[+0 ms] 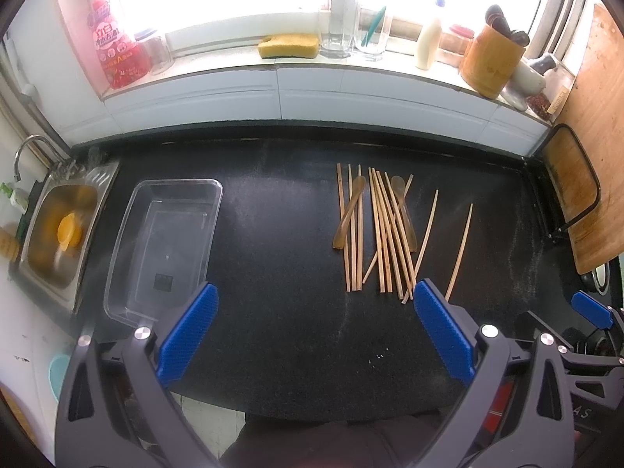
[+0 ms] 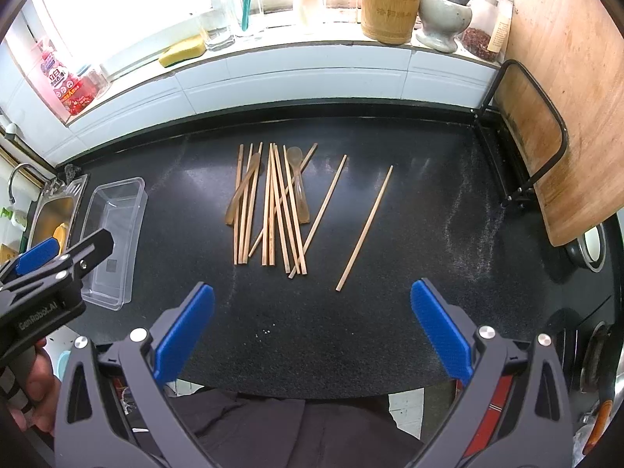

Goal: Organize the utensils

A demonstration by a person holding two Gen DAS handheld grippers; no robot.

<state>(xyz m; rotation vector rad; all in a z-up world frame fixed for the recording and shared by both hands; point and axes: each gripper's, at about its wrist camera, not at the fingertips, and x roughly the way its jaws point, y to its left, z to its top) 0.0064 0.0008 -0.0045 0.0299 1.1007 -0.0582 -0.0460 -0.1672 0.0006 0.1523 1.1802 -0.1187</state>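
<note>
Several wooden chopsticks [image 1: 384,234] [image 2: 273,206] lie in a loose bundle on the black counter, with two wooden spoons [image 1: 348,212] [image 2: 243,189] among them. One chopstick [image 2: 364,223] [image 1: 460,249] lies apart to the right. A clear plastic tray [image 1: 167,241] [image 2: 113,234] stands empty to the left. My left gripper [image 1: 314,300] is open and empty, held above the counter's front edge. My right gripper [image 2: 312,300] is open and empty, near the front edge below the chopsticks. The left gripper also shows at the left of the right wrist view [image 2: 50,257].
A steel sink [image 1: 58,230] lies left of the tray. A large wooden cutting board [image 2: 565,109] leans in a black rack [image 2: 522,148] at the right. The windowsill holds a sponge [image 1: 288,45], glasses, bottles, a bamboo holder [image 2: 390,4] and a mortar [image 2: 442,19].
</note>
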